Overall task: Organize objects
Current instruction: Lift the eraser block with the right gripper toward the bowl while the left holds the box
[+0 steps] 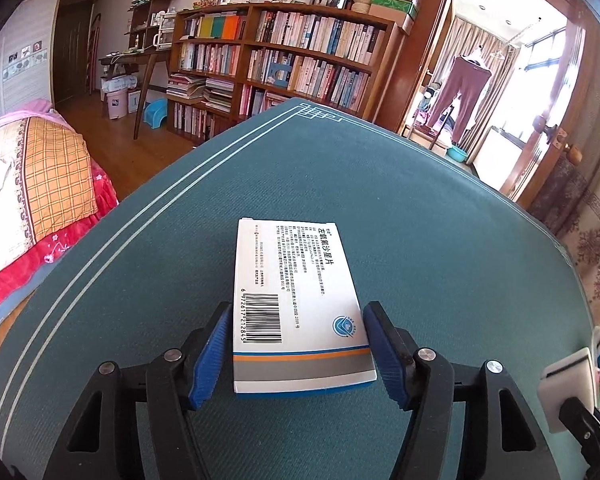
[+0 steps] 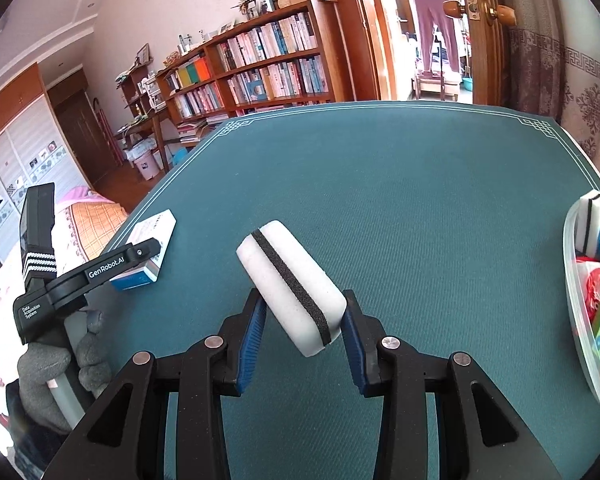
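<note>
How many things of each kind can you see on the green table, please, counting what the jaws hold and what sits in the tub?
White sponges with a black stripe: 2, one in the right gripper, one in the clear tub
Medicine boxes: 1, between the left gripper's jaws
Clear tubs: 1
Other packets and toy bricks in the tub: too crowded to count
Total countable: 4

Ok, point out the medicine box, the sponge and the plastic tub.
medicine box (image 1: 296,280): left wrist view, its printed top face.
sponge (image 2: 290,280): right wrist view, its white side face.
plastic tub (image 2: 576,304): right wrist view, its near rim.
</note>
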Demonstrator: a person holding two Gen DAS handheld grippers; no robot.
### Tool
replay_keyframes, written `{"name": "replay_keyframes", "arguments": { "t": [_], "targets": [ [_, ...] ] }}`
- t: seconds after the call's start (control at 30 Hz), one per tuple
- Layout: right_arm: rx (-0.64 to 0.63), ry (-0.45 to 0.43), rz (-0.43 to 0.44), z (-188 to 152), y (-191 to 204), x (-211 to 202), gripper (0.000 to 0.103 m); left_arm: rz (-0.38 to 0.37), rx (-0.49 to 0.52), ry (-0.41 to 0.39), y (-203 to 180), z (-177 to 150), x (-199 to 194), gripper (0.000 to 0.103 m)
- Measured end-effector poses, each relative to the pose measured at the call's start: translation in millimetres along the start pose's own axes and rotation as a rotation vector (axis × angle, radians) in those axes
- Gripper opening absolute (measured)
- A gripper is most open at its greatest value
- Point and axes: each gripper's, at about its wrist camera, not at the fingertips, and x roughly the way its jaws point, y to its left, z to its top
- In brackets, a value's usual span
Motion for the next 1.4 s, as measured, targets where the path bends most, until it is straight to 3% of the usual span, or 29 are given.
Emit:
{"name": "replay_keyframes", "arguments": {
  "t": [0.37,0.63,1.2,1.4],
  "targets": [
    [0.068,-0.022,-0.040,-13.8,-23.7,-25.5,0.039,-0.109,0.089,-0.014,-24.6,-4.4,-7.3,0.069],
    [0.119,-0.060,-0.083,-18.8,-39.4,-48.9,0.039,-0.148,0.160,-0.020,-44.4,-11.7,-10.5,0.069],
    [0.212,-0.197,-0.290,-1.4,-108.1,-110.4,0.039,-0.163,0.204,-0.024,-58.1,-18.6,-14.0,0.069],
    [0.269,-0.204,-0.340,7.6,-143.4,-120.4,0.040,-0.168,0.214,-0.024,-62.7,-20.0,-14.6,0.069]
  ]
}}
